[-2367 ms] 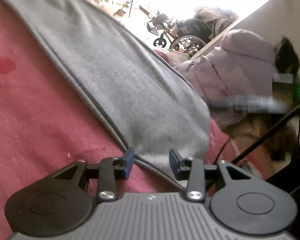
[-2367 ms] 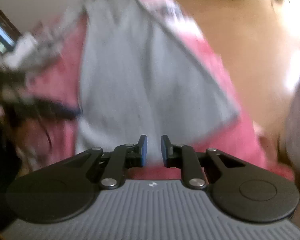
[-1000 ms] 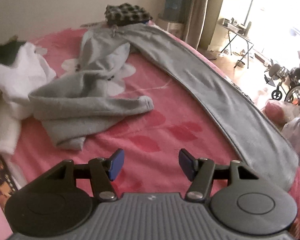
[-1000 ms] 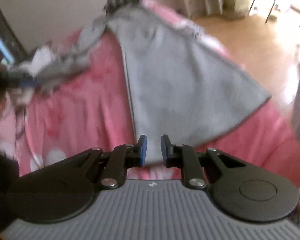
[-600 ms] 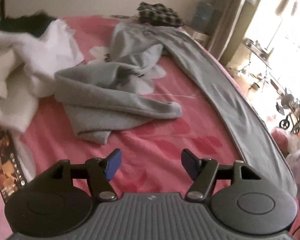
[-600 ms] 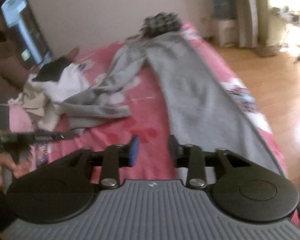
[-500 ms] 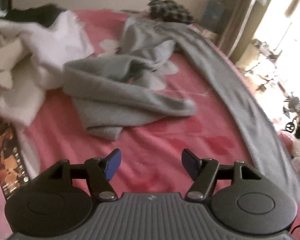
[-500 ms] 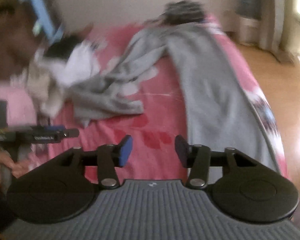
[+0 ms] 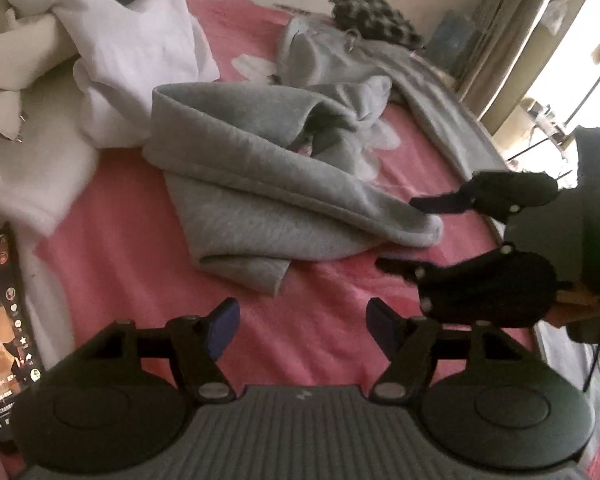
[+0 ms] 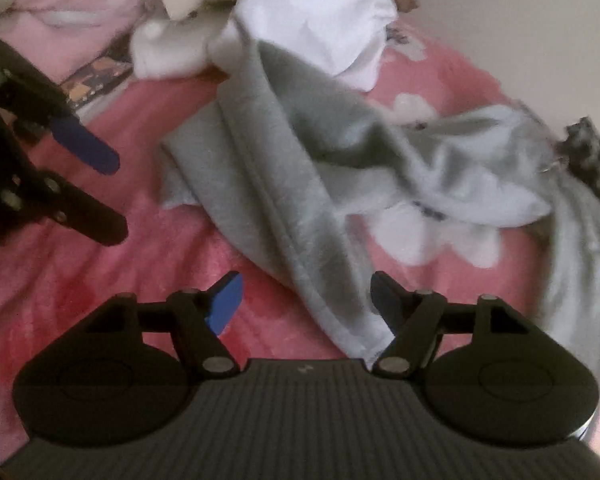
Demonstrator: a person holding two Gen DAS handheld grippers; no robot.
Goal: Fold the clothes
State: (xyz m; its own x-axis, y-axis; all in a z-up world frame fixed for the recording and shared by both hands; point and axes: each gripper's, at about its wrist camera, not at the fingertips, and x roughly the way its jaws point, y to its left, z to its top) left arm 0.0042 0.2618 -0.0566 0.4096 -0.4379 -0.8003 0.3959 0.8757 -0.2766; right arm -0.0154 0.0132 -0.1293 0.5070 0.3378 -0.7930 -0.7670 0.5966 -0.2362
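Note:
Grey sweatpants (image 9: pixel 260 192) lie on the pink bed, one leg crumpled in a heap, the other leg (image 9: pixel 440 104) stretched toward the far right. My left gripper (image 9: pixel 302 320) hovers just short of the heap. Its jaws are opening, with only pink sheet between them. My right gripper (image 9: pixel 412 236) comes in from the right beside the crumpled leg's cuff (image 9: pixel 424 228). In the right wrist view that grey leg (image 10: pixel 300 200) runs down between the right gripper's (image 10: pixel 306 300) opening jaws, close to the right finger, and the pads do not press it. The left gripper (image 10: pixel 112 196) shows at the left.
A pile of white clothes (image 9: pixel 132 40) lies at the back left of the bed. A phone with a lit screen (image 9: pixel 0 320) rests at the left edge. A dark checked item (image 9: pixel 372 12) sits by the far wall. Bare pink sheet (image 9: pixel 120 220) lies in front of the heap.
Both views swung from the straight leg to the crumpled one. The right jaws, nearly shut a second ago, have spread wide. The right gripper has come into the left wrist view.

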